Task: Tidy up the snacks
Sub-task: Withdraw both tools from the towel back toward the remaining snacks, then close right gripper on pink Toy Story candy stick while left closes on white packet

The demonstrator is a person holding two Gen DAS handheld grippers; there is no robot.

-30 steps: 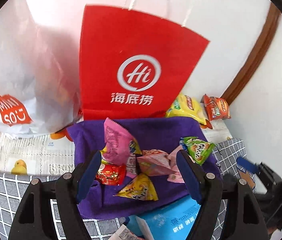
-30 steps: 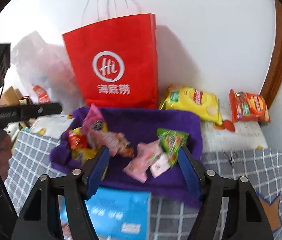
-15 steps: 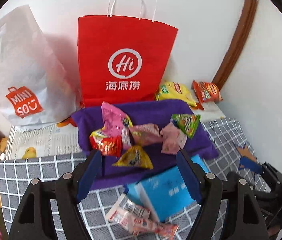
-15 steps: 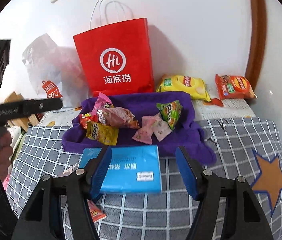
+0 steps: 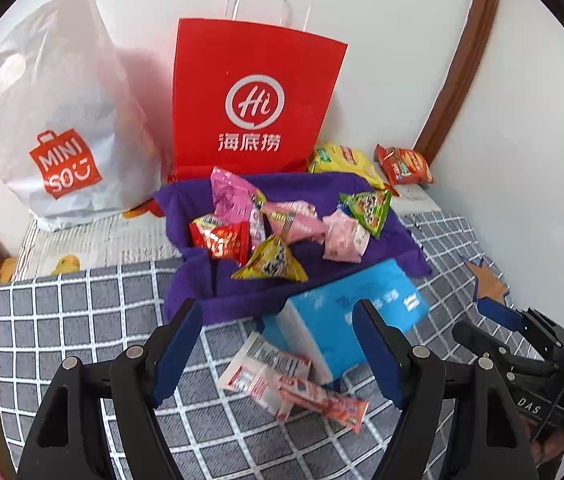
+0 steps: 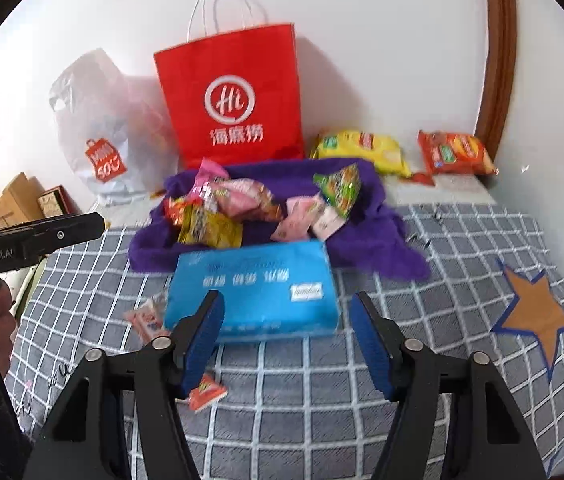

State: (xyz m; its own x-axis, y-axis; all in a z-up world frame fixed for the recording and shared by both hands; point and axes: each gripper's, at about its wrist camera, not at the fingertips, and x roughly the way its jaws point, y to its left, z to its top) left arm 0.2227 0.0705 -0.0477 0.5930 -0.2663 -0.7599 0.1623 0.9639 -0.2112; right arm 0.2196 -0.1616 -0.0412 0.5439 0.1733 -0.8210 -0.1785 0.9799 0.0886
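Jaws empty, right pair closing; both grippers have backed off the purple cloth (image 5: pixel 313 284).

Both fisheye views are brightly and evenly lit. The glossy red paper bag with white handles (image 5: pixel 256 104) throws a soft pinkish shadow leftward onto the white wall (image 5: pixel 393 32) in the left view, and a grey one to its right in the right view. Straight lines bow toward the dark circular rim (the brown wooden trim (image 6: pixel 499 52) curves markedly). The right view is smeared by motion blur, softening the printing on the blue rectangular packet (image 6: pixel 254 284); the left view is sharper.
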